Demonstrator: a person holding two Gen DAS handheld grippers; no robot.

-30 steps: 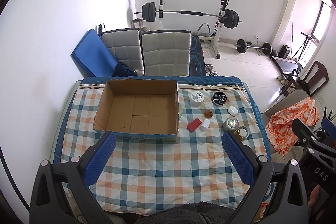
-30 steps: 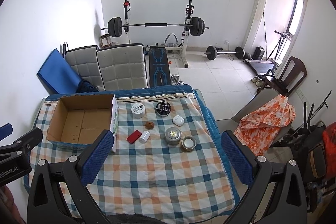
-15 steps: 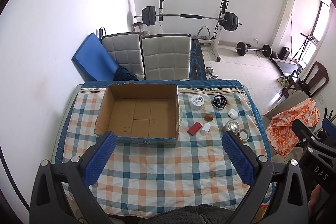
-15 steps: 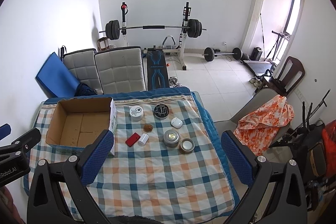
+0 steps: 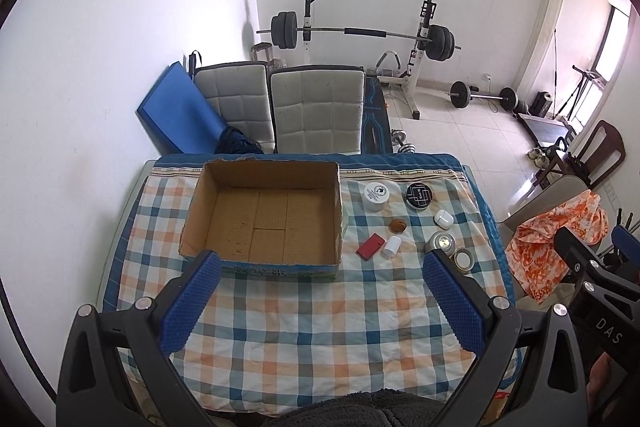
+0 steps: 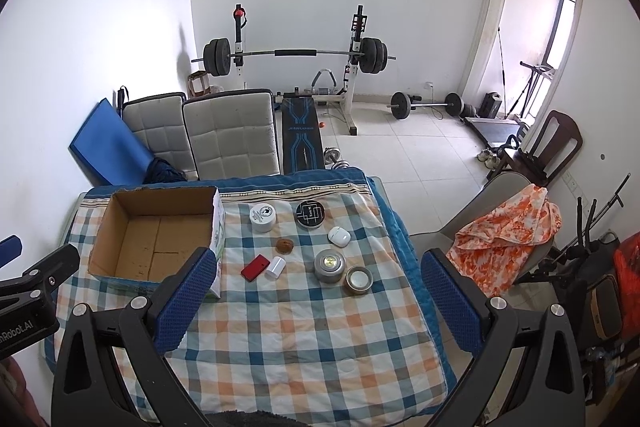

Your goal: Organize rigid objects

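Both my tongs are hanging above the near edge of the tabletop, left gripper (image 5: 320,279) and right gripper (image 6: 316,275) spread wide with nothing in them. The cardboard box (image 5: 264,215) sits toward the far left corner of the checkered cloth (image 5: 312,327). Right of it: white jar (image 6: 263,218), black tin (image 6: 309,214), walnut (image 6: 285,245), red case (image 6: 255,267), white bottle (image 6: 275,267), all apart.

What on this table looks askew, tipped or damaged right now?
Little. The small white bottle lies on its side beside the red case, which sits at an angle to the checks. The cardboard box has ragged, torn top edges and holds nothing. The other containers stand upright.
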